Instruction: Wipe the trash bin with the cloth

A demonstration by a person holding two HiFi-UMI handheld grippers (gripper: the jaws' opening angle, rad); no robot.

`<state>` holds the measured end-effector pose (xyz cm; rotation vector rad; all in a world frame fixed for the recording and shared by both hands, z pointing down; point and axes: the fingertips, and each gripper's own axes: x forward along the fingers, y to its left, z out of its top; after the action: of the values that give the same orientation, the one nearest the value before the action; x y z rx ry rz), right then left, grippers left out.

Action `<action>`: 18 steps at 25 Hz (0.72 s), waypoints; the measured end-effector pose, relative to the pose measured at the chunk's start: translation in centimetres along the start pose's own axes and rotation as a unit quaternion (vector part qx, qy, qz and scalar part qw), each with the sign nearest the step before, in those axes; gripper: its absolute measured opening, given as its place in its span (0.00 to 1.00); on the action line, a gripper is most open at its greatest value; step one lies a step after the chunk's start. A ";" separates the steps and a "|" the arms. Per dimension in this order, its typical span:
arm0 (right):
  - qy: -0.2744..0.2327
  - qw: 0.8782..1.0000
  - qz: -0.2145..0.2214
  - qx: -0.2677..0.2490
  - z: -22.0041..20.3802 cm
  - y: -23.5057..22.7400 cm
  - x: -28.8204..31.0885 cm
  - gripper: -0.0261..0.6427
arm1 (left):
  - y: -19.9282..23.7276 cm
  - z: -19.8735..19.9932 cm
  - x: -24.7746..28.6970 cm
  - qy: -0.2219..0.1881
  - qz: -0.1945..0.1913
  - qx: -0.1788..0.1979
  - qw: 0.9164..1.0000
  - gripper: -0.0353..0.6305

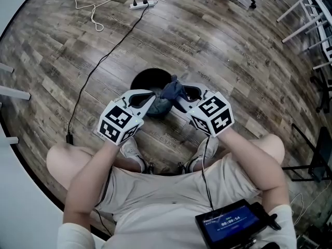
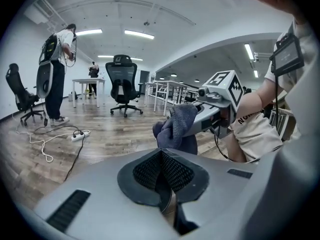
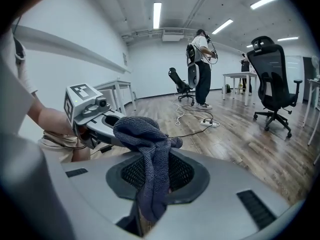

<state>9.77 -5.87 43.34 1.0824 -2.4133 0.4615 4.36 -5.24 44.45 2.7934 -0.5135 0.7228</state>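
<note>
The black round trash bin (image 1: 148,79) stands on the wood floor in front of my knees. A dark blue-grey cloth (image 1: 171,92) hangs over its near rim. My right gripper (image 1: 179,98) is shut on that cloth (image 3: 150,159), which drapes down between its pads. From the left gripper view the cloth (image 2: 177,129) hangs bunched at the right gripper's tip. My left gripper (image 1: 147,101) sits at the bin's near rim, close beside the cloth. Its jaws (image 2: 162,181) are shut, with a thin pale edge pinched between them that looks like the bin's rim.
A white power strip (image 1: 139,4) and cables lie on the floor beyond the bin. Office chairs (image 2: 122,86) and white tables (image 1: 311,14) stand further off, and a person (image 2: 55,74) stands at the far left. My shoes (image 1: 132,149) are just behind the grippers.
</note>
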 end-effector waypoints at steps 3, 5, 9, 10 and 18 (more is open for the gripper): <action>0.004 1.000 0.004 -0.002 -0.2 0.2 0.0 0.15 | 0.1 -0.5 0.4 0.003 -0.006 -0.033 0.999 0.07; 0.006 1.000 0.010 0.011 -0.4 0.1 -0.1 0.15 | 0.0 -0.3 0.7 -0.004 -0.018 -0.068 0.997 0.07; -0.005 0.994 0.038 0.100 -0.8 0.2 -1.0 0.15 | -0.7 -0.3 1.0 -0.010 -0.034 -0.099 0.995 0.07; -0.008 0.993 0.037 0.111 -0.7 0.1 -1.3 0.15 | -0.7 -0.4 1.0 -0.008 -0.033 -0.095 0.995 0.07; -0.033 0.993 0.037 0.104 1.0 0.7 -2.1 0.14 | -0.4 -1.6 0.6 0.001 -0.031 -0.107 0.994 0.07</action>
<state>10.27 -4.61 41.29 1.1116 -2.5125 0.7272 4.32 -4.58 46.06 2.5961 -0.4705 0.6189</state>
